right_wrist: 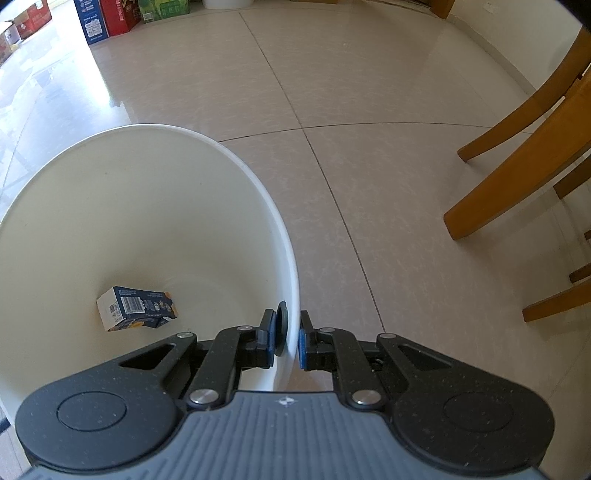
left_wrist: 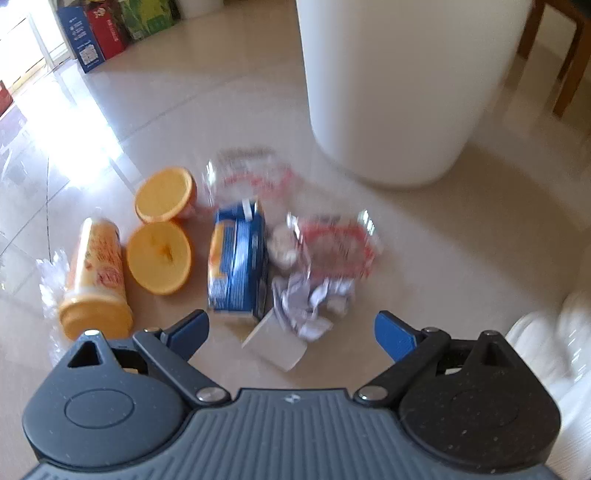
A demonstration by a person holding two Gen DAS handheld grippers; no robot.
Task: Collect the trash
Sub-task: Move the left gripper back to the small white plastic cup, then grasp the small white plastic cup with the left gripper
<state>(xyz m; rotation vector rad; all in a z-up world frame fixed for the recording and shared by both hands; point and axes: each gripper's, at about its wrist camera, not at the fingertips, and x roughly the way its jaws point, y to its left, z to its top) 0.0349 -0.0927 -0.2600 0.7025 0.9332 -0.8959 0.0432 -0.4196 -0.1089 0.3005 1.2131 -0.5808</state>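
In the left wrist view my left gripper (left_wrist: 291, 332) hangs open above a pile of trash on the floor. Below it lie a blue carton (left_wrist: 238, 262), crumpled white paper (left_wrist: 314, 299), clear red-printed wrappers (left_wrist: 336, 243), two orange lids (left_wrist: 159, 258) and an orange tube (left_wrist: 96, 273). The white bin (left_wrist: 402, 88) stands behind the pile. In the right wrist view my right gripper (right_wrist: 287, 338) is shut on the rim of that white bin (right_wrist: 147, 206), one finger inside and one outside. A blue and white carton (right_wrist: 135, 308) lies at the bin's bottom.
Wooden chair legs (right_wrist: 517, 155) stand to the right of the bin. Coloured boxes (right_wrist: 107, 16) line the far wall. A white card (left_wrist: 275, 345) lies just under the left gripper. Bare tiled floor (right_wrist: 369, 110) stretches beyond the bin.
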